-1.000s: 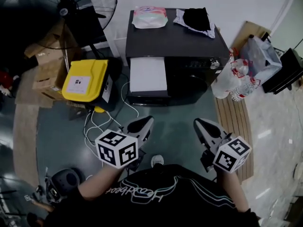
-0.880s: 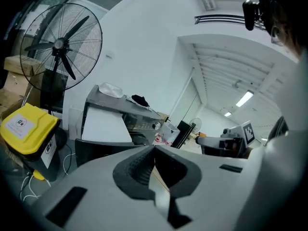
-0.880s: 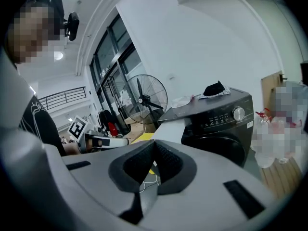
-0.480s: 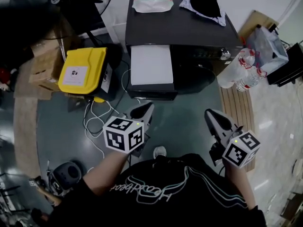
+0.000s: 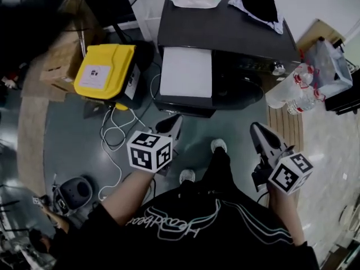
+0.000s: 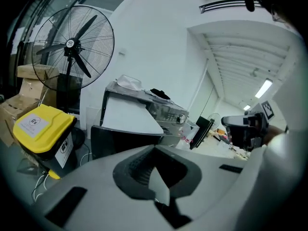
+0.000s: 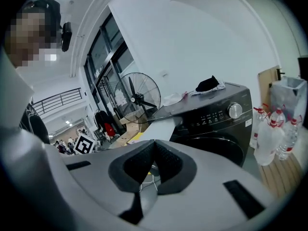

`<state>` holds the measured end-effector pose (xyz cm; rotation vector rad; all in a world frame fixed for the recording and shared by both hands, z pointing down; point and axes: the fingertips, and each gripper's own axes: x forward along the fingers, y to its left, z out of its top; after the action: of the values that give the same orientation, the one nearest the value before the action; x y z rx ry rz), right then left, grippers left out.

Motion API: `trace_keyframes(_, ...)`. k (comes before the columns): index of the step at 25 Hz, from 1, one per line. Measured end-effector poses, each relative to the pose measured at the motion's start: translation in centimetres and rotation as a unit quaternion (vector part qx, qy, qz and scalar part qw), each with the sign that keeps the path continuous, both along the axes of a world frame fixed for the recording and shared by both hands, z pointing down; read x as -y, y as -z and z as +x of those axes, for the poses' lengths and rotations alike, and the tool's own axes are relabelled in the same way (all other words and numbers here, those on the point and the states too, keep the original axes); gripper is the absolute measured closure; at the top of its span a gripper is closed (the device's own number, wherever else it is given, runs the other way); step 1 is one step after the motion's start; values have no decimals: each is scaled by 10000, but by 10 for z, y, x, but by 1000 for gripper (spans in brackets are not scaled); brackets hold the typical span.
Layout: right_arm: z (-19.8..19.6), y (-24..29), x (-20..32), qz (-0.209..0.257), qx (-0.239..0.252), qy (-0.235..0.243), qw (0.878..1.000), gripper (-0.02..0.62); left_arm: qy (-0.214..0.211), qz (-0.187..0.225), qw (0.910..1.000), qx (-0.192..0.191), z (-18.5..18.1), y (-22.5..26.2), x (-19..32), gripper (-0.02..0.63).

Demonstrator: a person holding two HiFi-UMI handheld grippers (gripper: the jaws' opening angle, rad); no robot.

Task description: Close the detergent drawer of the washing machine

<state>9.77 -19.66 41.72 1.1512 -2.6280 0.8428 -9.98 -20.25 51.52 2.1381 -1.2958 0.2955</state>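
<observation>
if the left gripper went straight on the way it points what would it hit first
Most likely the front of the open drawer sticking out of the washer. The left gripper, jaws together, aims at it with nothing between them in the head view. Depth and height are hard to judge.

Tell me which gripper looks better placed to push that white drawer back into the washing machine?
Probably the left. The left gripper lines up with the open detergent drawer and points at it; the right gripper is off to the side. Both are shut and empty.
</observation>
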Motion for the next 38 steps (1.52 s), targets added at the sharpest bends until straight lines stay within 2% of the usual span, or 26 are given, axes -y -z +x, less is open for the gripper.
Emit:
trace_keyframes(12,-15,-17,64,-340,34,785,9963,569,731,-447,9955,398,-9,-33,23,581)
trace_keyframes(17,-20,-18,80,-415,56,967,9944,569,855,-508,9939,481,-8,-38,30,581)
trace_keyframes(28,-17,-21,97,-407,-52,990,9942,569,892,-506,9935,493,-7,-39,34,583)
trace_keyframes(32,-17,-25,95,-457,-47,975,9942,568,936,-449,9928,605,-7,-39,34,583)
trace_keyframes(38,-13,-25,100,-504,47,920,9945,569,1078,-544,9916,463,-7,-36,33,584)
